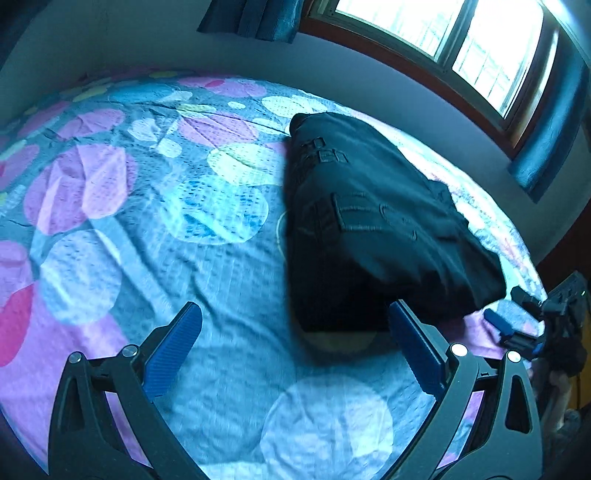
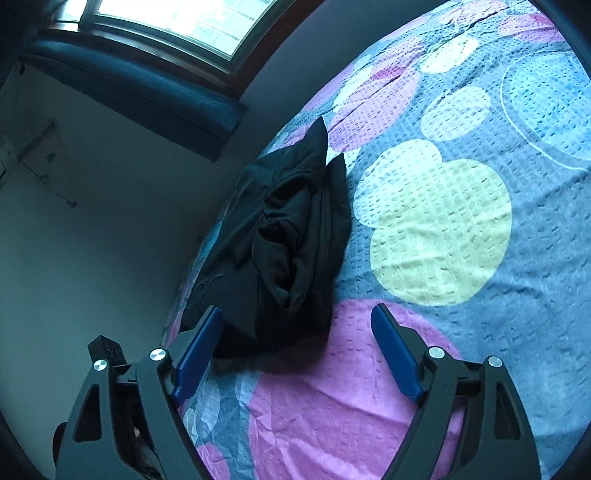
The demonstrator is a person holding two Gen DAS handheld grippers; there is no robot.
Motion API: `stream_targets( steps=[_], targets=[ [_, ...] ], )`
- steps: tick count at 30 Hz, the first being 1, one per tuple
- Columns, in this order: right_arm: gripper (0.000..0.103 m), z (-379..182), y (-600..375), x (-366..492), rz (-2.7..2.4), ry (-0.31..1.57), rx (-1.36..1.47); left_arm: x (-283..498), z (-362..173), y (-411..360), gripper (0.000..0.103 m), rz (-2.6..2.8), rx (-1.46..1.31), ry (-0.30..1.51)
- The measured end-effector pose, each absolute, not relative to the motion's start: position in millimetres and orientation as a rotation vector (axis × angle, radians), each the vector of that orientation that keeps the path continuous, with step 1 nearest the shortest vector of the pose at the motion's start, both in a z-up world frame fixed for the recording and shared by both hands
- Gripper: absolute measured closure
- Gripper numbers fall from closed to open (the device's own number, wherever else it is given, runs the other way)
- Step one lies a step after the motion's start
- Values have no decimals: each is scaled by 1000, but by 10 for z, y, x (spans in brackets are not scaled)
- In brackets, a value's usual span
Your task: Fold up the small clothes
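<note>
Black garment (image 1: pixel 373 221) lies folded into a thick bundle on the bed, close to the edge nearest the wall with the window; neither of our tongs has hold of it.

Left gripper (image 1: pixel 293 321): we see its jaws spread wide, blue pads (image 1: pixel 171 354) facing each other over bare bedspread, nothing between them. The tip of its right-hand finger sits just at the near corner of the bundle in this view; whether it touches the cloth we cannot tell. The picture is somewhat blurred.

Right gripper (image 2: pixel 293 321): jaws likewise spread wide, gripping nothing. The near end of the garment (image 2: pixel 288 251) reaches just in between its fingertips, against the left-hand blue pad (image 2: pixel 195 354), while the right-hand pad stands well apart from the cloth over a pink circle. From the left wrist view we catch this same gripper (image 1: pixel 517 328) at the far right, low over the bed's edge just beside the bundle's corner.

Outward: from the right wrist view the bundle shows stacked layers and rolled folds at its near end, with two pointed corners at the far end. Bedspread (image 2: pixel 461 332) is textured blue-grey with large pink, white, pale-yellow and blue circles, lightly creased. Beyond the bed, a plain wall, a bright window (image 1: pixel 461 40) in a dark wooden frame, and a dark blue curtain (image 1: pixel 255 16) above.
</note>
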State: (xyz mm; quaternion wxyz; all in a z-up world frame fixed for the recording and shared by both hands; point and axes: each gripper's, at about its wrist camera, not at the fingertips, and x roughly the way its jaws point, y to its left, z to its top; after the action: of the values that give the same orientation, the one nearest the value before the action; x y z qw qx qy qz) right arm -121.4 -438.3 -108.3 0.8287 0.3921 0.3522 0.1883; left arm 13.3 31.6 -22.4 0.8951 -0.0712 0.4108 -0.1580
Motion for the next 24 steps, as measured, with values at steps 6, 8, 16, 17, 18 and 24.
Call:
stream_targets(
  steps=[6, 8, 16, 17, 18, 24],
  targets=[
    [21, -1035, -4207, -1345, 299, 809, 711, -92, -193, 315, 2, -298, -107, 835],
    [21, -1013, -4135, -1366, 268, 817, 679, -120, -163, 306, 2, -287, -96, 829],
    [21, -870, -3794, -1434, 117, 848, 453, -172, -115, 274, 2, -241, -77, 796],
    [21, -848, -3750, -1450, 105, 846, 420, -177, -114, 262, 2, -237, -69, 794],
    [21, -824, -3703, -1473, 92, 841, 381, -186, -112, 246, 2, -235, -60, 791],
    [21, -774, -3525, -1460, 63, 826, 275, -230, -97, 178, 2, -224, -14, 764]
  ],
)
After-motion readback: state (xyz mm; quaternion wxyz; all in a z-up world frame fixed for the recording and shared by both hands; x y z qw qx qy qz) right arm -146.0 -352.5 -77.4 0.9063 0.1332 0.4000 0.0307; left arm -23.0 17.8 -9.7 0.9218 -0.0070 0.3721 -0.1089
